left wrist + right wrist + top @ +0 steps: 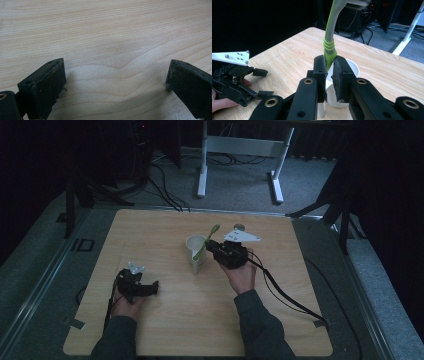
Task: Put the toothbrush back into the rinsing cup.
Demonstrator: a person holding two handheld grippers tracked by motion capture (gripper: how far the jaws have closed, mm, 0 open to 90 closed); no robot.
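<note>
A white cup (196, 251) stands near the middle of the wooden table (150, 230). A green toothbrush (206, 241) leans in the cup, head up. My right gripper (214, 249) is beside the cup on its right, shut on the toothbrush handle. In the right gripper view the two jaws pinch the green toothbrush (329, 40) just above the cup (353, 68). My left gripper (152, 287) rests low on the table at the front left, open, with bare wood between its jaws. That same left gripper (262, 82) appears in the right gripper view, at its left.
A small grey round object (239, 226) lies at the table's far edge. Behind the table stand a white frame (240, 150), cables on the floor and dark stands on both sides. Cables trail from both grippers toward the front edge.
</note>
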